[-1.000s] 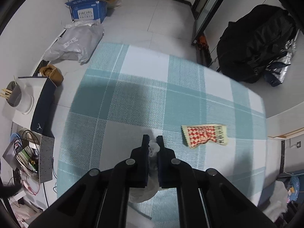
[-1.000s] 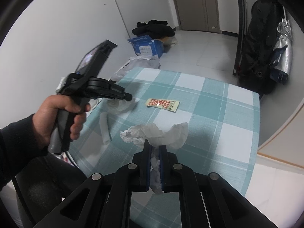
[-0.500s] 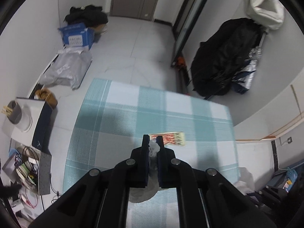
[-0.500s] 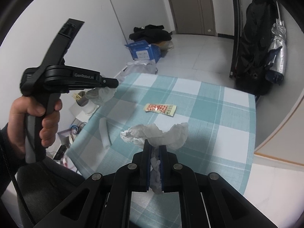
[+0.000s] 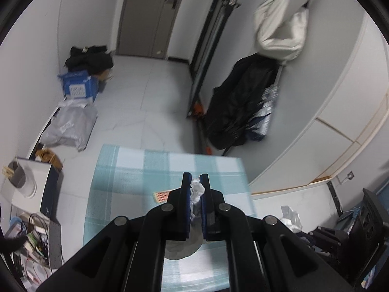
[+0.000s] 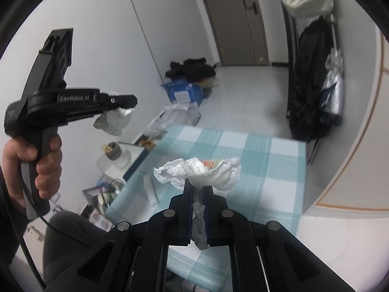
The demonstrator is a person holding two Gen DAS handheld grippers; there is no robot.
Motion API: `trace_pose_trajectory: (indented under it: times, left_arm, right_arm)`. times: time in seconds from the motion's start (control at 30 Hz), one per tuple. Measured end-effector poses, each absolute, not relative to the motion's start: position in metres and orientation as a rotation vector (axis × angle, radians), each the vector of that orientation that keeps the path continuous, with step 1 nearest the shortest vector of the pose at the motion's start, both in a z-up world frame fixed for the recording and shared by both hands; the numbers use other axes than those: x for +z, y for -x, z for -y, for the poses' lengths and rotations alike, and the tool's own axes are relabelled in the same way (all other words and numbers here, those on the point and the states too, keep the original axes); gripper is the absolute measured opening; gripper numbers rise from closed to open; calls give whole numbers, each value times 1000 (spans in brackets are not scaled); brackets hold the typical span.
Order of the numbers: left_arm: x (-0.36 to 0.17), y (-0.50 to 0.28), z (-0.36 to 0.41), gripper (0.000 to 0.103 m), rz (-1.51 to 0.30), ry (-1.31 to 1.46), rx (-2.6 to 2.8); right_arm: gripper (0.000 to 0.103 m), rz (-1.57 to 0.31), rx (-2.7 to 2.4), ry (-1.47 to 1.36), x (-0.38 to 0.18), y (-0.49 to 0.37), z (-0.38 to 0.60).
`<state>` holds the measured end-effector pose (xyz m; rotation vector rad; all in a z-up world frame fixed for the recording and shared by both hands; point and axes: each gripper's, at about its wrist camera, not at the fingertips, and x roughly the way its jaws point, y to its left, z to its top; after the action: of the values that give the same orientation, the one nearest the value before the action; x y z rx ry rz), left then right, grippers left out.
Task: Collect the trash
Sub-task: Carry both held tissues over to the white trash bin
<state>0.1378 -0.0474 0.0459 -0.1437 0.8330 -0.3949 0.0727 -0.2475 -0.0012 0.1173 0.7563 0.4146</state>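
Both hand-held grippers have risen higher above the tabletop (image 5: 116,177) than a second ago, so it now looks smaller and farther below. The right hand-held gripper (image 6: 198,189) stays clamped on a crumpled white tissue (image 6: 201,174) that fans out above its fingertips. The left hand-held gripper (image 5: 195,182) pinches a smaller wad (image 5: 197,191), greyish and wrinkled, hanging in the air. A red-patterned wrapper (image 5: 161,196) lies flat on the checked cloth beyond, and a white roll (image 6: 150,191) sits near its left edge.
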Motion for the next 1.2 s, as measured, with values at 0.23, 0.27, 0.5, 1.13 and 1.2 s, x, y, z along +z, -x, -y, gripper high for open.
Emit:
trace_pose_trajectory:
  times: [0.23, 0.27, 0.5, 1.13, 1.2]
  left_arm:
    - [77, -110, 63, 3, -758, 139, -466]
    - [79, -108, 64, 3, -754, 140, -465]
    - [113, -83, 92, 3, -690, 132, -554]
    - [135, -19, 216, 3, -643, 28, -837]
    - [133, -13, 227, 3, -651, 19, -863]
  right_arm:
    - [7, -650, 383, -129, 49, -43, 263]
    - [7, -642, 381, -130, 55, -39, 265]
    - [7, -581, 345, -122, 92, -3, 290]
    - [7, -494, 51, -197, 110, 105, 426]
    - [7, -497, 22, -211, 105, 114, 439]
